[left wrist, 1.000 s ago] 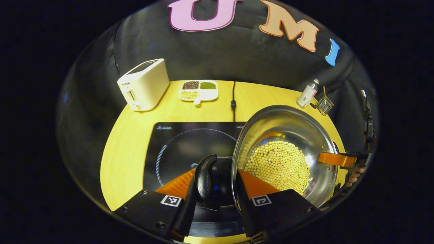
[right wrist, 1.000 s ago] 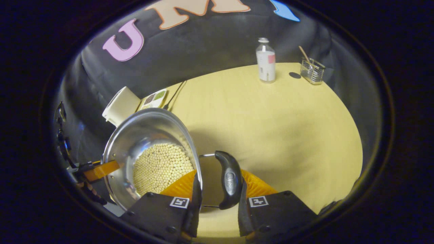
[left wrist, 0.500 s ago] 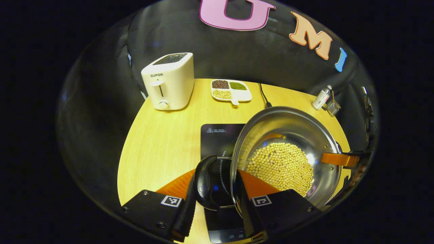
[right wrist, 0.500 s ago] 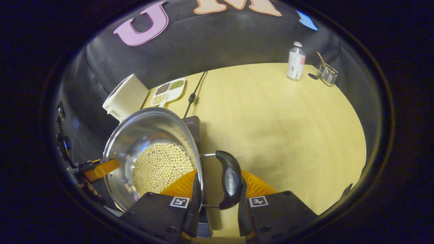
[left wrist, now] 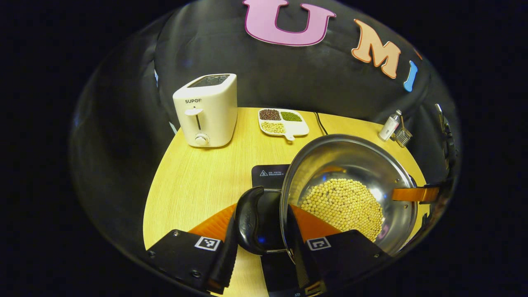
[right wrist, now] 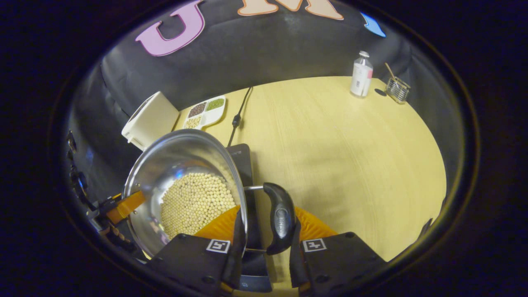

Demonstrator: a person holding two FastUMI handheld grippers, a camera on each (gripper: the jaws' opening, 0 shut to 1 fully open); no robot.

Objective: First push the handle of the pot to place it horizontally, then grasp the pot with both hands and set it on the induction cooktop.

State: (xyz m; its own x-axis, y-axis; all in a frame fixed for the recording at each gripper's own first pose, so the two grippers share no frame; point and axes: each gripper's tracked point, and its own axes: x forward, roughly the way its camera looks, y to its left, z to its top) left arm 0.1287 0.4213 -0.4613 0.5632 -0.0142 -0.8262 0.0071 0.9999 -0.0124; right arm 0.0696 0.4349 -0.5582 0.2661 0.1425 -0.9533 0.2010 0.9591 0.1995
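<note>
Both grippers clenched on the black loop handles: left gripper [left wrist: 262, 231], right gripper [right wrist: 262, 233]. Round steel pot of pale beans [left wrist: 346, 194] hangs above the black induction cooktop [left wrist: 270, 175], overhanging its right edge. Risk: uneven lowering tilts the pot, beans slide. White toaster [left wrist: 206, 109] sits beyond the cooktop.

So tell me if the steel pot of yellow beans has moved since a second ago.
Yes. The steel pot has been carried rightward off the black induction cooktop, which now shows less of its glass.

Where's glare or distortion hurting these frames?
Left gripper view: bright glare on the pot inner wall beside the beans; fisheye bends the table edge. Right gripper view: dimmer, table rim curved, bottle small but sharp.
</note>
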